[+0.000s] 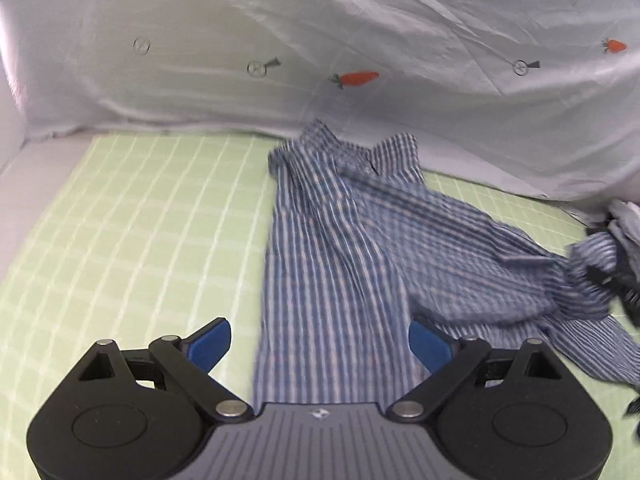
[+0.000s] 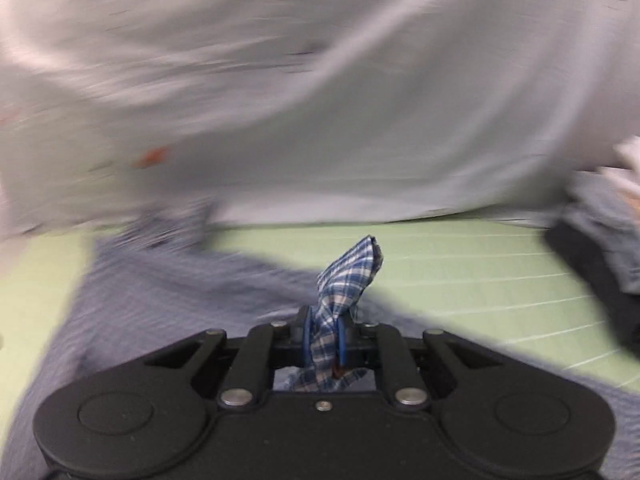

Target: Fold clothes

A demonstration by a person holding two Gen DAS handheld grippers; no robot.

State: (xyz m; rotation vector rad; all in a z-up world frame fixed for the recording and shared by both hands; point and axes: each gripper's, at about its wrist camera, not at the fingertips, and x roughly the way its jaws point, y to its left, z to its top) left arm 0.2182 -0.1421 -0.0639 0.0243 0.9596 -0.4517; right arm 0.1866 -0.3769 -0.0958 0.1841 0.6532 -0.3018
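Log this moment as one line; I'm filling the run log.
left gripper: open, over plaid shirt | right gripper: shut on shirt fabric | surface: green mat

Blue plaid shirt point(image 1: 332, 248) rumpled on green mat, collar far (one corner lifted).

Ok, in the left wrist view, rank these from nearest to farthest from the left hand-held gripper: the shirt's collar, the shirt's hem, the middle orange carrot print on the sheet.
From the left hand-held gripper:
1. Hem of the plaid shirt, right between the open fingers.
2. Collar, at the shirt's far end, centre.
3. Carrot print, higher up on the white sheet behind the mat.
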